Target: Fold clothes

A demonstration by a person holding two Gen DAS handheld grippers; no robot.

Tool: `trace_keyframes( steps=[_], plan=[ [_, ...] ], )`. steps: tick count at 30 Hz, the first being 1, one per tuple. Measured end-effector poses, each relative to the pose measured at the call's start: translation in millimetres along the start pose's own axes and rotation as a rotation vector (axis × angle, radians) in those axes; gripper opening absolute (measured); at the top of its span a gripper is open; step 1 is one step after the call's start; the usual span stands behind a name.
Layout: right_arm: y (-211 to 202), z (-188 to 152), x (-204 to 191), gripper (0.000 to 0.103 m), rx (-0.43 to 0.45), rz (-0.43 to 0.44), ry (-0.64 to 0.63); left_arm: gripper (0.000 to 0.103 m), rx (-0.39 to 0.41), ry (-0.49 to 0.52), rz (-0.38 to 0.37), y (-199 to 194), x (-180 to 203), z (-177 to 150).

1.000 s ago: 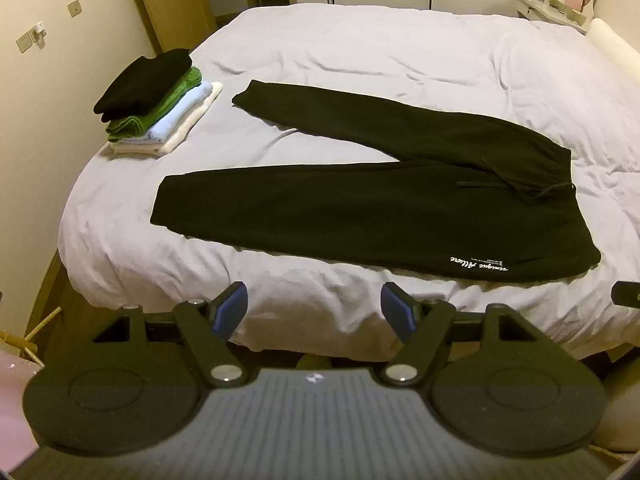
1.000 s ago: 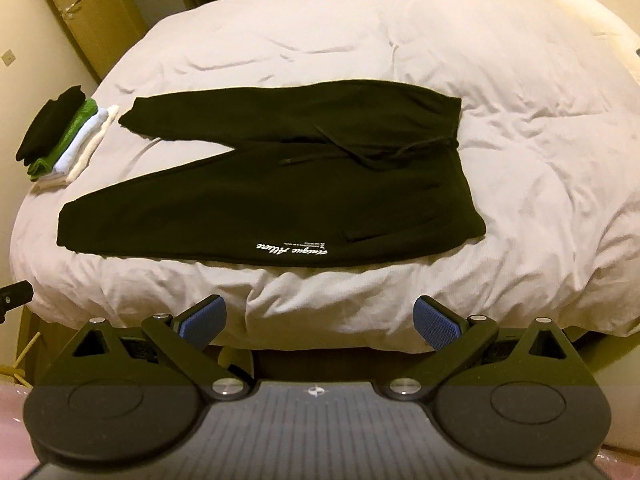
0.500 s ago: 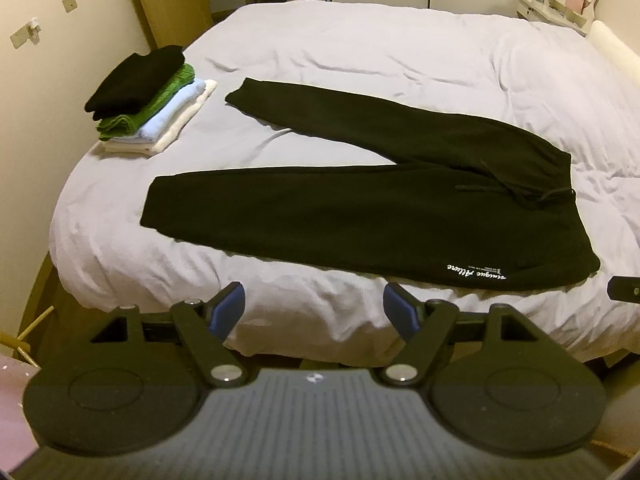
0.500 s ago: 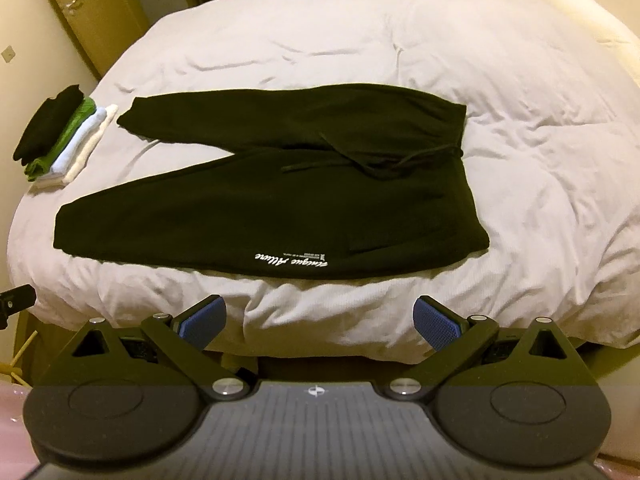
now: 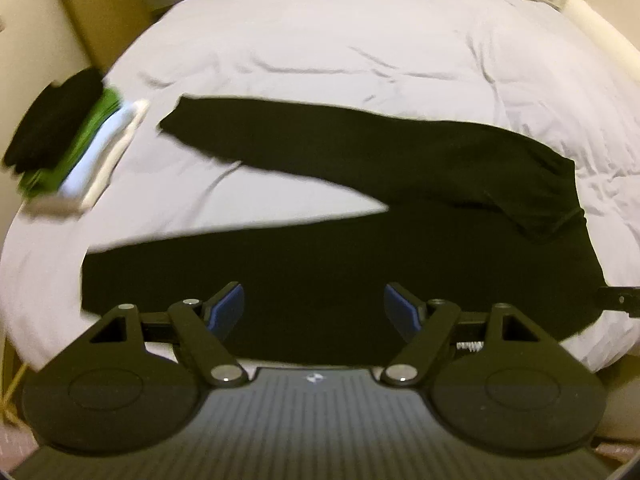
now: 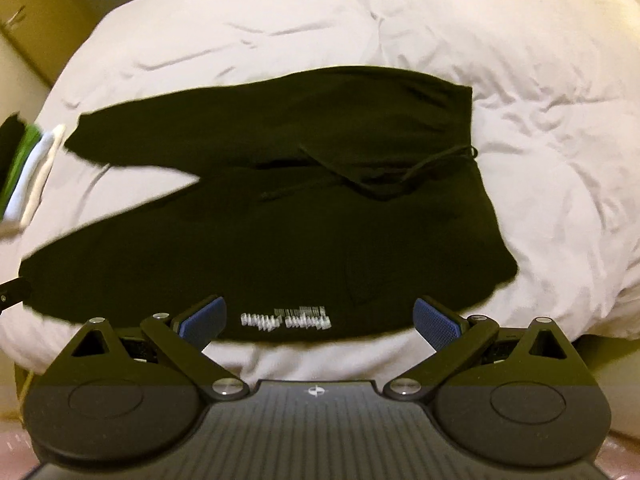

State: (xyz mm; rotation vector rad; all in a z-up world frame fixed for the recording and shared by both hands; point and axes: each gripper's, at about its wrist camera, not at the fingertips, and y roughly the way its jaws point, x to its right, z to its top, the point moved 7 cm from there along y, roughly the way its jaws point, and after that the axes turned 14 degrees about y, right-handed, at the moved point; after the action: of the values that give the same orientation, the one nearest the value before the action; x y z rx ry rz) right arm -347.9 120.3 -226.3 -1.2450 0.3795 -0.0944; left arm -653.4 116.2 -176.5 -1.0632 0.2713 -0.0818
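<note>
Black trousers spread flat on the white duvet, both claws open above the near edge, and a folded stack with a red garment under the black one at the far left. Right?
Not quite: the garment under the black one in the folded stack is green, not red, as the left wrist view shows. The rest holds: black trousers flat on the white duvet, left claw and right claw both open.

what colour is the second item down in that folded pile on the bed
Green, sandwiched under the black top piece of the folded pile; it shows best in the left wrist view.

blurred: print (image 6: pixel 286 321) on pants (image 6: pixel 280 220), unreadable | cut off: stack (image 6: pixel 24 176) at left edge
</note>
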Motion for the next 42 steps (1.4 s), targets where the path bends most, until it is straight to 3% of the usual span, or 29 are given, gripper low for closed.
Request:
trace_keyframes(
  steps=[9, 14, 24, 35, 42],
  plan=[
    [53, 58, -23, 0.100, 0.009, 0.033, 0.184, 0.074, 0.020, 0.162, -0.110, 82, -24, 85],
    [84, 79, -27, 0.082, -0.008, 0.064, 0.231, 0.074, -0.010, 0.215, -0.203, 130, -10, 110],
    [168, 160, -34, 0.076, -0.060, 0.056, 0.045, 0.054, -0.043, 0.337, -0.306, 231, 23, 164],
    [268, 276, -29, 0.074, -0.131, 0.089, -0.188, 0.053, -0.034, 0.503, -0.388, 352, 51, 239],
    [295, 321, -45, 0.074, -0.080, 0.080, -0.404, 0.055, -0.029, 0.667, -0.444, 401, 49, 264]
  ],
)
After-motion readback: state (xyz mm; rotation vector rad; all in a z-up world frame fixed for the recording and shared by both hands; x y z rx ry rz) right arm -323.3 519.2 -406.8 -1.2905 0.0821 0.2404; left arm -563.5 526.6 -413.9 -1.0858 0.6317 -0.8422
